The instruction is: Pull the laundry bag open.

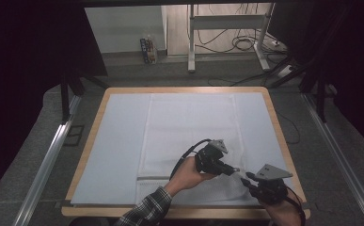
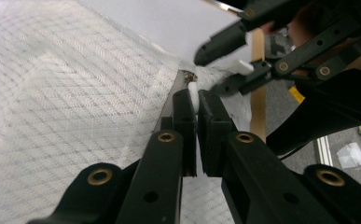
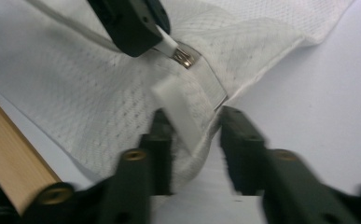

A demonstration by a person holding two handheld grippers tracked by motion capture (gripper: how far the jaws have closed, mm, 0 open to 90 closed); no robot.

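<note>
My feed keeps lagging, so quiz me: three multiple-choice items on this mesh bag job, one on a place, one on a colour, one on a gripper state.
1. Where do the grippers meet?
A. far left corner
B. near right part of the bag
C. off the table

2. Colour of the mesh bag?
A. white
B. red
C. black

3. The left gripper is:
A. wide open
B. lying on the floor
C. shut on the zipper pull

Answers: 1 B, both grippers work near the table's near right edge; 2 A, the netting is white; 3 C, its jaws pinch the white zipper pull, while the right gripper stands open.
</note>
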